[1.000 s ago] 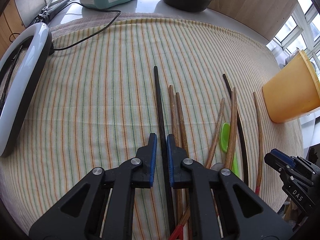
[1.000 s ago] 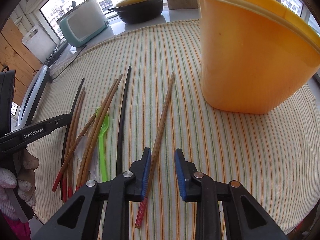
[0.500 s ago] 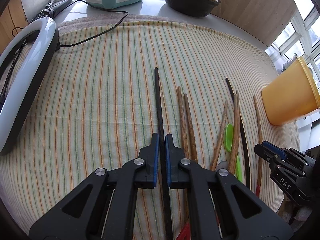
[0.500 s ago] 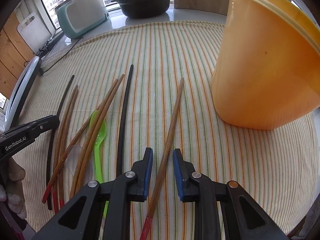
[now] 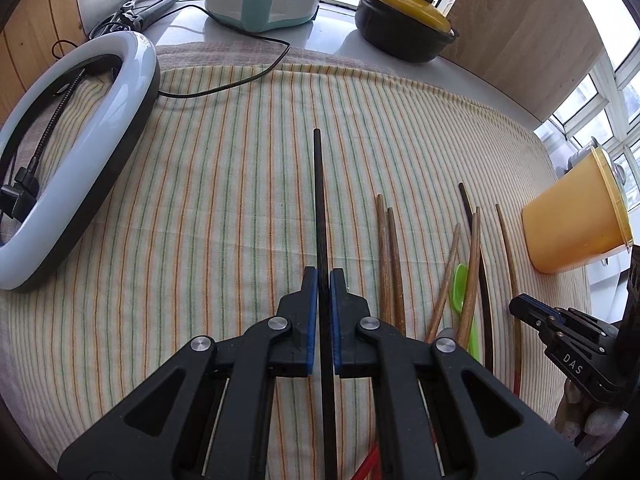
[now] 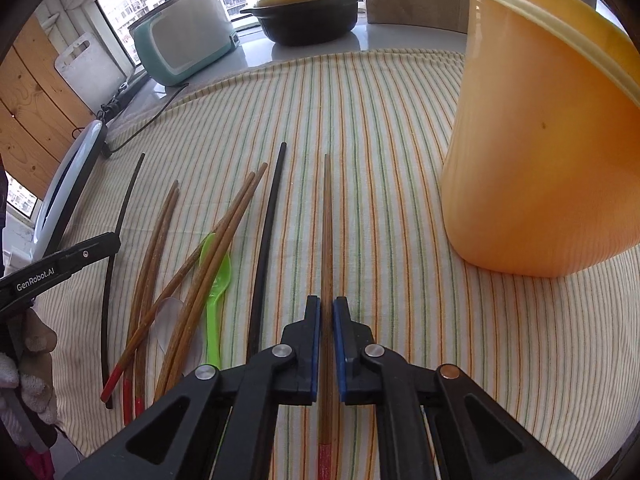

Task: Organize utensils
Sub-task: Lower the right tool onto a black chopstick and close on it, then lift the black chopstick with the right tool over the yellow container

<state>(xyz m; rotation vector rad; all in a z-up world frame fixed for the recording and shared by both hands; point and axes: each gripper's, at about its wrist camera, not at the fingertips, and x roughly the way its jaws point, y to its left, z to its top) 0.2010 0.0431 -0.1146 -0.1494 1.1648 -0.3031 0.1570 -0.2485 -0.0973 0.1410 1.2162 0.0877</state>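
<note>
Left wrist view. The left gripper (image 5: 324,276) has its blue pads pinched on a black chopstick (image 5: 319,200), which runs straight out from between them toward the far side of the striped cloth (image 5: 208,208). Whether its tip is clear of the cloth cannot be told. To the right lie two brown chopsticks (image 5: 386,252) side by side, then a crossed bundle of brown sticks over a green spoon (image 5: 459,286) and a second black chopstick (image 5: 474,240). The orange bucket (image 5: 572,228) stands far right, well apart from the pile. The right gripper (image 5: 532,308) shows at the right edge, closed on a brown stick.

Right wrist view. The right gripper (image 6: 327,308) pinches a red-tipped brown chopstick (image 6: 327,220), with the pads on its thicker near part, just ahead of the red end. The orange bucket (image 6: 540,152) stands close on the right. The loose pile lies to the left, with the green spoon (image 6: 214,280) and a clear spoon (image 6: 170,322) under the sticks. The left gripper (image 6: 80,254) is at the left edge.

Handling, as judged. The sticks are light, stiff and thin, and the black one looks smooth and apt to swivel in a pinch. A grip near the thick end leaves a long overhang, so holding nearer the middle would steady it. The spoons look like thin plastic, so pinch the handle.
</note>
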